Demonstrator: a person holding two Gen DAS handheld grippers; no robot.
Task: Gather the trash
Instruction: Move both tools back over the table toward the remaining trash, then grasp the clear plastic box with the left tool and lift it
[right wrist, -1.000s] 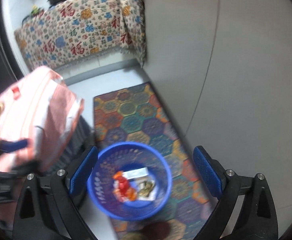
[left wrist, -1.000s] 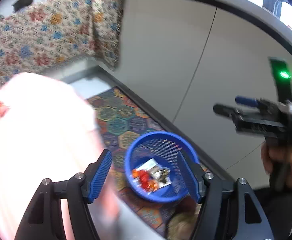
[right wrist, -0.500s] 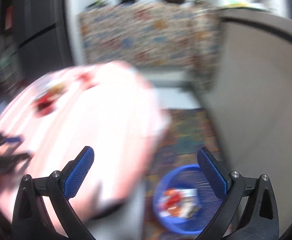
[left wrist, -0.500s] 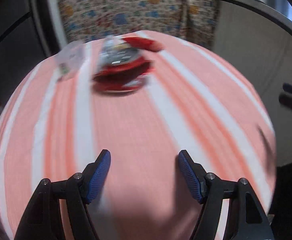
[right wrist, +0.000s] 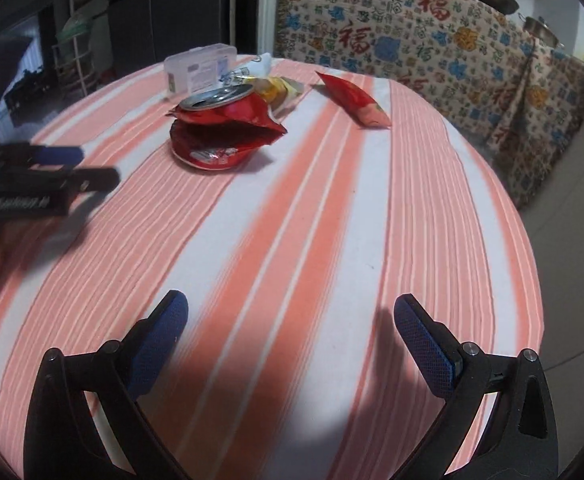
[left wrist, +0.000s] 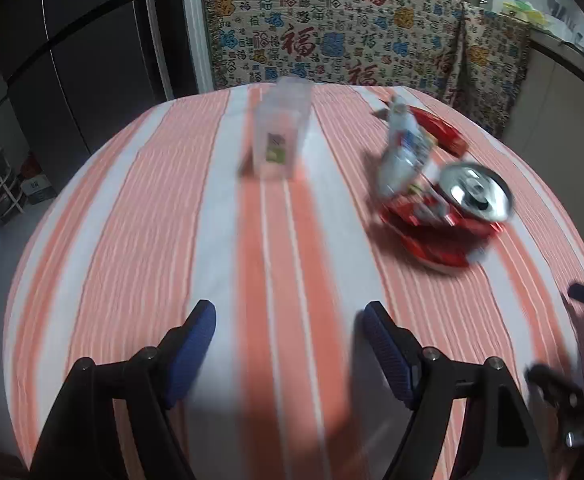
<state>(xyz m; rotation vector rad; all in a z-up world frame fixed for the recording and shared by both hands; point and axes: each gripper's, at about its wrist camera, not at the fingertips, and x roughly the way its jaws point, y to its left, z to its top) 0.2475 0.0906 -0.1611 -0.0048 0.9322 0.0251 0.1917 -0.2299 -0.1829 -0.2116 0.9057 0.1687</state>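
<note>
Now that both views have swung from the blue basket on the floor to the striped table [right wrist: 332, 240], I start another pickup. My left gripper [left wrist: 287, 320] has just been opening and my right gripper [right wrist: 292, 316] gapes, both empty. Far across lies the crushed can [right wrist: 219, 120], mouth tilted upward toward the clear box [right wrist: 199, 66], its axis running that way.

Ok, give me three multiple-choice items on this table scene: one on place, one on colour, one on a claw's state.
1. Where does the crushed red drinks can lie?
A. on the open red snack bag
B. in a basket
C. on the floor

2. What colour are the stripes of the tablecloth?
A. green and white
B. salmon and white
C. black and yellow

3. How is the right claw?
A. shut on the can
B. shut, holding nothing
C. open, holding nothing

A: it rests atop the bag. B: the stripes show it. C: only cloth lies between the wide pads.
</note>
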